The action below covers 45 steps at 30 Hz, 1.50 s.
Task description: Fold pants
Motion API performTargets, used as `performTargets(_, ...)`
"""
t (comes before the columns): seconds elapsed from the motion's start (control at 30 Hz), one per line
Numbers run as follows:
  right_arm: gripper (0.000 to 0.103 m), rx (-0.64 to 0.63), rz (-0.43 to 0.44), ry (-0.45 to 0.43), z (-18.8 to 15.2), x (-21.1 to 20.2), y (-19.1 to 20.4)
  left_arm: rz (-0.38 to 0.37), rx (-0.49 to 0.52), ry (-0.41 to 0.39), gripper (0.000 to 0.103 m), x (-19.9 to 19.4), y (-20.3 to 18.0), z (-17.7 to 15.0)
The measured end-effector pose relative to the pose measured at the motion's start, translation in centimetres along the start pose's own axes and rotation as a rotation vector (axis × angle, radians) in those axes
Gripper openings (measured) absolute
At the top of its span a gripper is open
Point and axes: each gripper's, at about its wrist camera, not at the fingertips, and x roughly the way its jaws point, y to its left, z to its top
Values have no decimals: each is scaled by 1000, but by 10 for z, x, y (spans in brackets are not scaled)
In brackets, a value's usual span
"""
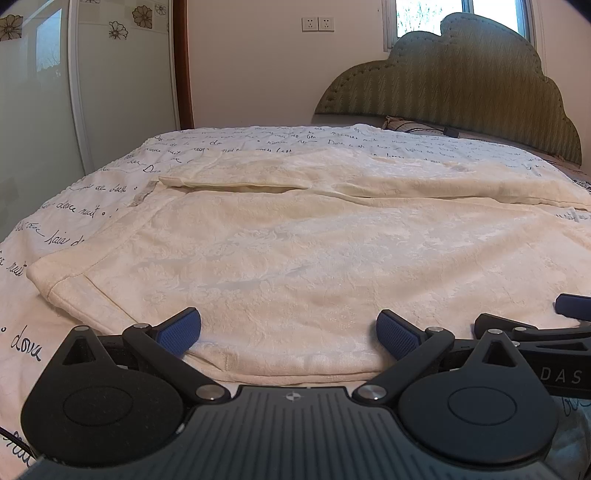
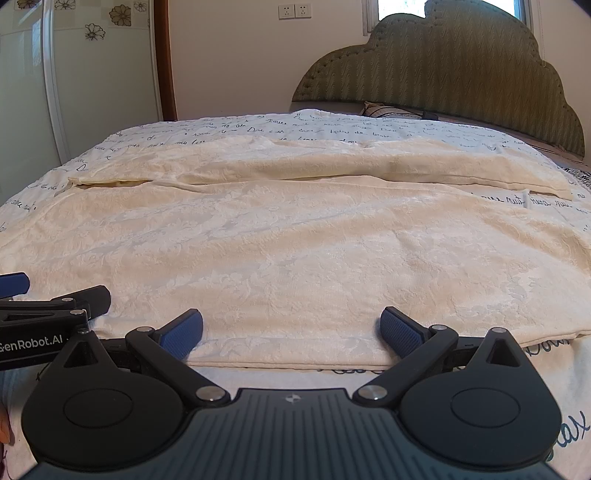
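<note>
Spreading wide at the near hem, empty: left gripper and right gripper, two in all, each with blue textured pads on black arms. Lying flat just beyond: one pair of cream, plush, embossed pants, legs side by side, covering the script-printed white bedspread. Rising behind: one scalloped green quilted headboard, two wall sockets.
</note>
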Motion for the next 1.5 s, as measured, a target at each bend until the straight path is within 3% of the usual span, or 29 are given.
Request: performTargets(1.5,103,4,0,0,1,0,-1,22,32,-18,103,-16,-2,4)
